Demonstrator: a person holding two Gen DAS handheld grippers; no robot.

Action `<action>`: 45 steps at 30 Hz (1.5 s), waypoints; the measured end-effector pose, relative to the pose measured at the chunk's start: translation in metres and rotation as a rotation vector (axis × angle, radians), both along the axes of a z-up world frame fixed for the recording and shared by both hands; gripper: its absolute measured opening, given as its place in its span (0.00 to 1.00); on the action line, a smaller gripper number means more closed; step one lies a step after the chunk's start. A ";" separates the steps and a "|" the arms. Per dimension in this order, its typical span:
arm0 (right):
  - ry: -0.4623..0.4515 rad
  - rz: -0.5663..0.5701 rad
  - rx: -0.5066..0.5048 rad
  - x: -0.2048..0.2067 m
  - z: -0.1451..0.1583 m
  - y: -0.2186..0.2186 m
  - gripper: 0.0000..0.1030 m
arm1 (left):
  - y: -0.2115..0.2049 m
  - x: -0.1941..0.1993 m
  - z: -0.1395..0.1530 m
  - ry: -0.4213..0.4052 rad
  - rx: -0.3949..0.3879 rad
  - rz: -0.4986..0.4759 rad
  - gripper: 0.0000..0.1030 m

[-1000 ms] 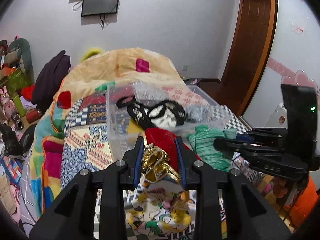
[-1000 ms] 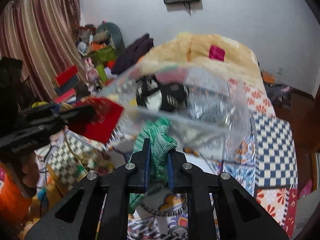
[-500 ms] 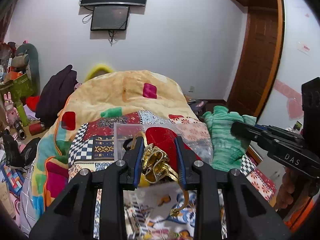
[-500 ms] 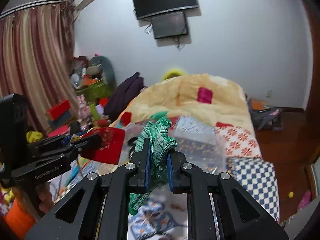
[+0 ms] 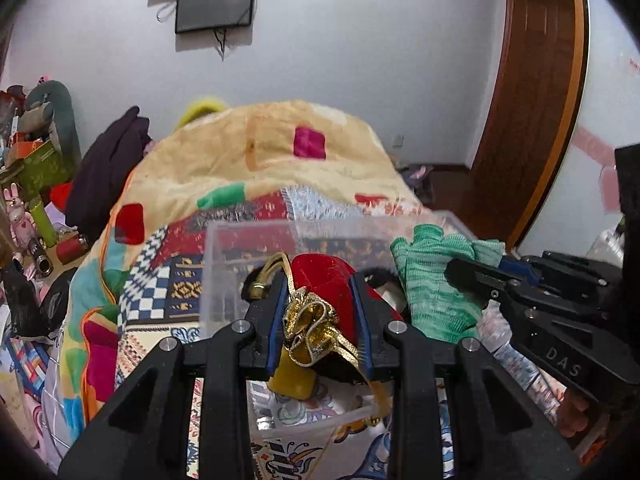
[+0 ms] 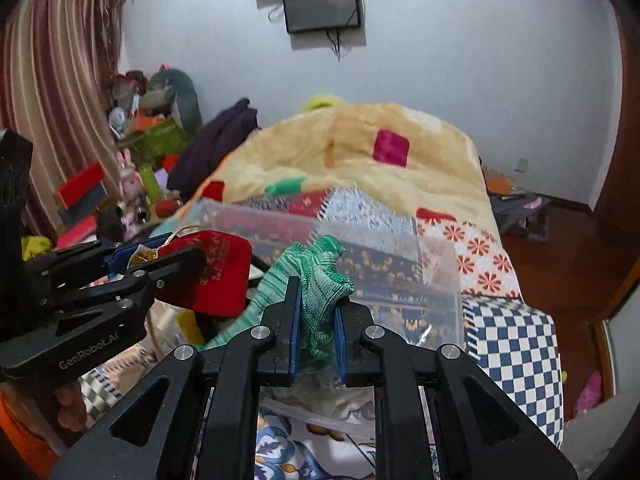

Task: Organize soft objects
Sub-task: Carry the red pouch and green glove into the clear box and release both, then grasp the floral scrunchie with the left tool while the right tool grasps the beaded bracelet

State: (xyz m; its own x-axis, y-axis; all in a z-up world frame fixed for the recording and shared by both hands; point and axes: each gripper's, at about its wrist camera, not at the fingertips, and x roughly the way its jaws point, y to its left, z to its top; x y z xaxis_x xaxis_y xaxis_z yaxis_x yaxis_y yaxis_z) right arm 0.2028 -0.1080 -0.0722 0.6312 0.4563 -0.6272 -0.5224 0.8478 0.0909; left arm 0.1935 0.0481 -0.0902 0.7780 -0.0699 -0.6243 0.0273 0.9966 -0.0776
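My left gripper [image 5: 320, 312] is shut on a red velvet pouch [image 5: 320, 276] with a gold ribbon bow [image 5: 314, 330], held over the clear plastic bin [image 5: 224, 264]. It also shows in the right wrist view [image 6: 208, 274]. My right gripper [image 6: 316, 320] is shut on a green knitted glove [image 6: 316, 276], held over the same bin [image 6: 400, 264]. The glove shows in the left wrist view [image 5: 432, 280], right of the pouch. A yellow item [image 5: 292, 380] lies in the bin under the pouch.
The bin sits on a bed with a patchwork quilt [image 5: 152, 280] and a beige blanket heap [image 5: 272, 152]. Cluttered shelves with toys [image 6: 144, 140] stand at the left. A wooden door [image 5: 532, 100] is at the right. A screen [image 6: 324, 4] hangs on the wall.
Both grippers rose above the bed half a second ago and have now come back down close over the clear bin, each still holding its item.
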 end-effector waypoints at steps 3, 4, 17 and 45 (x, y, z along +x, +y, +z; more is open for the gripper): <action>0.015 0.003 -0.032 0.000 -0.007 0.000 0.16 | -0.004 0.003 -0.010 0.030 0.030 -0.010 0.29; 0.019 0.003 -0.041 0.000 -0.008 0.000 0.16 | -0.005 0.003 -0.013 0.041 0.040 -0.013 0.29; 0.018 0.004 -0.098 -0.022 -0.003 -0.021 0.39 | -0.002 -0.018 -0.012 0.065 0.043 -0.043 0.39; 0.167 0.113 -0.148 -0.087 -0.057 -0.030 0.83 | 0.000 -0.112 -0.052 0.194 -0.028 -0.040 0.97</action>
State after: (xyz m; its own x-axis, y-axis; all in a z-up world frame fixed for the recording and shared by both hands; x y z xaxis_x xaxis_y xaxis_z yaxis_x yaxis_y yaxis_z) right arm 0.1160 -0.1382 -0.1295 0.4637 0.4130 -0.7839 -0.6027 0.7955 0.0627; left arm 0.0820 0.0478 -0.1417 0.6393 -0.1179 -0.7598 0.0484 0.9924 -0.1133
